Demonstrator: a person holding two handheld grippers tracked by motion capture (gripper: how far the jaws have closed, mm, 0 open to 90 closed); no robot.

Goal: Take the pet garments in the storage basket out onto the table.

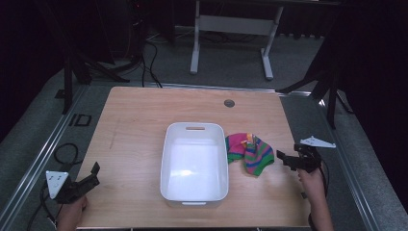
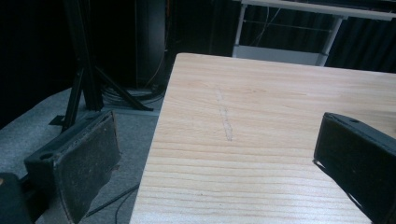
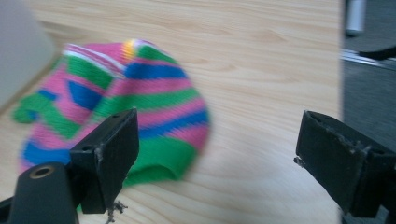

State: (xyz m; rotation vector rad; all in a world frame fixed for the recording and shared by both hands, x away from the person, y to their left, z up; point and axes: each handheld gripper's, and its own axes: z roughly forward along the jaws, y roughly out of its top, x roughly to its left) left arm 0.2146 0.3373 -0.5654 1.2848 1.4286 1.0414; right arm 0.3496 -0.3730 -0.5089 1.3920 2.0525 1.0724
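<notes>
Approach step, by the look of it. Striped sock bunched just right of white tub, mid-bench. Right tool spread wide beside sock; left tool spread, idle near front-left corner. Next: advance, pinch sock.

A light wooden table stands on grey carpet; a small round grey fitting sits near its far edge; beyond it stands a white desk frame; black stands and cables lie at far left.
</notes>
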